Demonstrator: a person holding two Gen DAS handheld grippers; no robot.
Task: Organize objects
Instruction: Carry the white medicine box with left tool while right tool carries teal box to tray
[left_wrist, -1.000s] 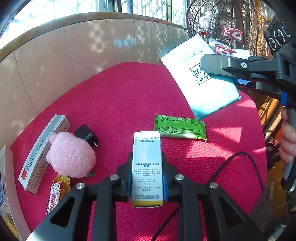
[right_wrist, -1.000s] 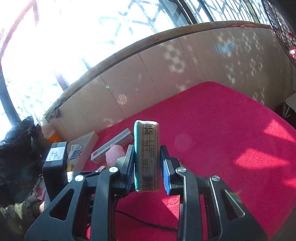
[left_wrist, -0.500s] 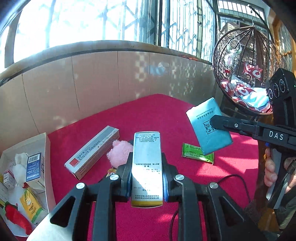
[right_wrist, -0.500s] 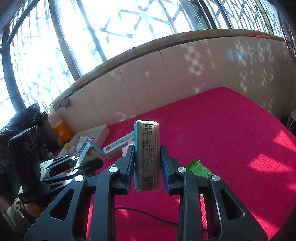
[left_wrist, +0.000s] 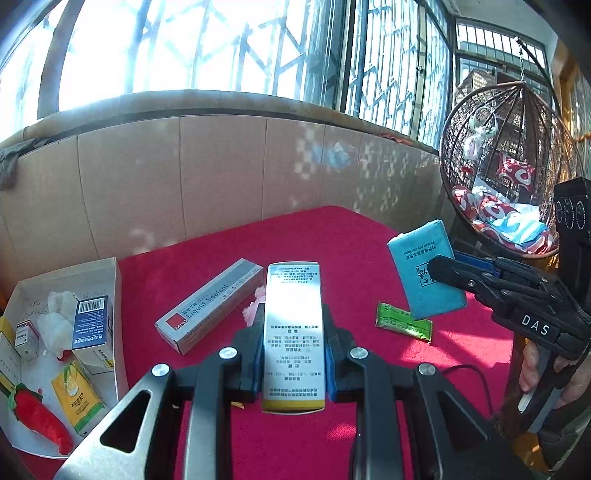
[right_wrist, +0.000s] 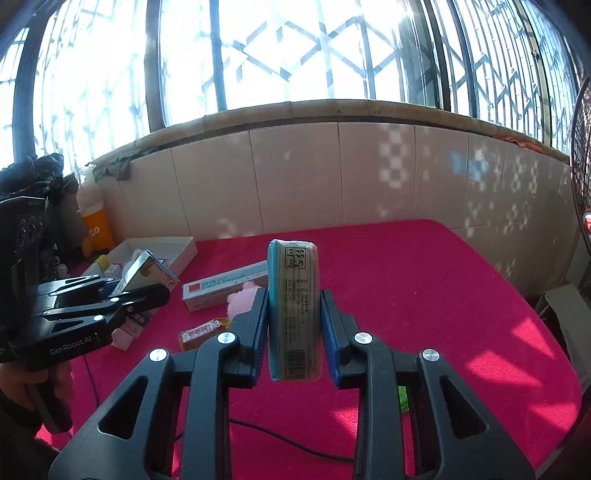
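My left gripper (left_wrist: 293, 354) is shut on a silver printed box (left_wrist: 293, 332) and holds it above the red table (left_wrist: 332, 240). My right gripper (right_wrist: 293, 325) is shut on a blue tissue pack (right_wrist: 293, 310), also seen from the left wrist (left_wrist: 424, 273), held in the air. On the table lie a Liquid Sealant box (left_wrist: 207, 306), a pink plush (right_wrist: 242, 297), a green sachet (left_wrist: 404, 325) and an orange candy wrapper (right_wrist: 201, 332). A white tray (left_wrist: 116, 295) at the left holds several small boxes and packets.
A tiled wall (left_wrist: 221, 173) and windows stand behind the table. A hanging wicker chair (left_wrist: 509, 177) is at the right. A black cable (right_wrist: 288, 439) runs across the near table. An orange cup (right_wrist: 96, 230) stands by the wall at the left.
Both grippers have risen and pulled back from the table with their items still held. The white tray has come into view at the left.
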